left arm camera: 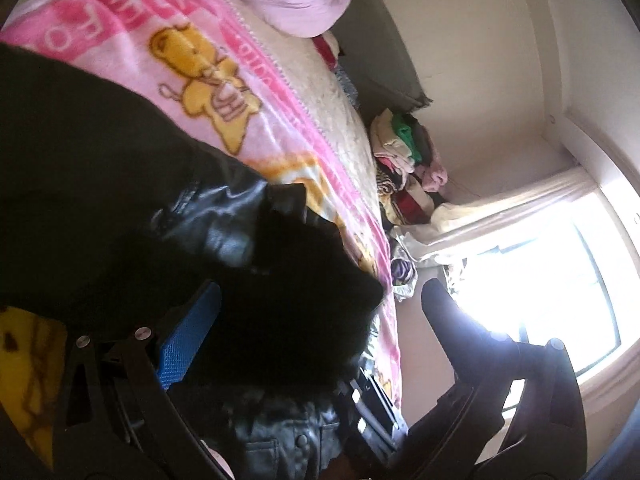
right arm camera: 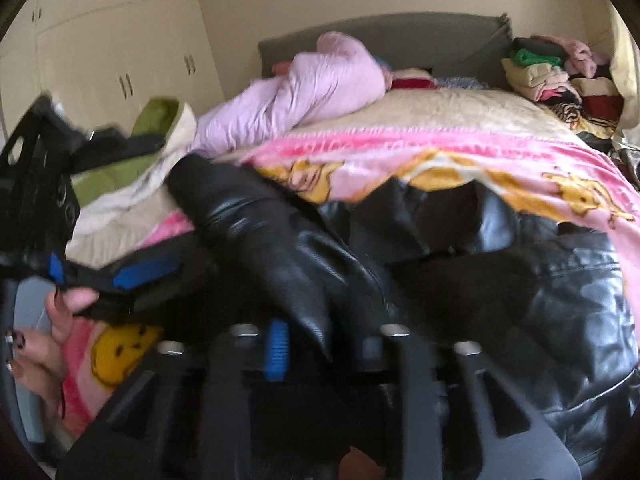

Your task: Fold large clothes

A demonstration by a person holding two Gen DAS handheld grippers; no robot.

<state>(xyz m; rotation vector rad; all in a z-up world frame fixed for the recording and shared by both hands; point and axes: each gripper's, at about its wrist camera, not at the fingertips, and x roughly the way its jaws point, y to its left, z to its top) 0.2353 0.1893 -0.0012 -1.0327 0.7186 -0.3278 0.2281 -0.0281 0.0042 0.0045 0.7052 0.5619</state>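
A black leather jacket (right arm camera: pixel 500 264) lies spread on the pink bear-print blanket (right arm camera: pixel 440 148) covering the bed. The left gripper (left arm camera: pixel 320 300) stands with its fingers wide apart, the jacket's dark fabric lying between them without being pinched. The right gripper (right arm camera: pixel 324 344) has its jaws parted over a jacket sleeve (right arm camera: pixel 256 216), pads not pressing it.

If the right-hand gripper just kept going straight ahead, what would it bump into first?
Most likely the black leather jacket: its sleeve lies right before the right gripper, across the pink bear blanket. Depth is blurred, so contact may already be near.
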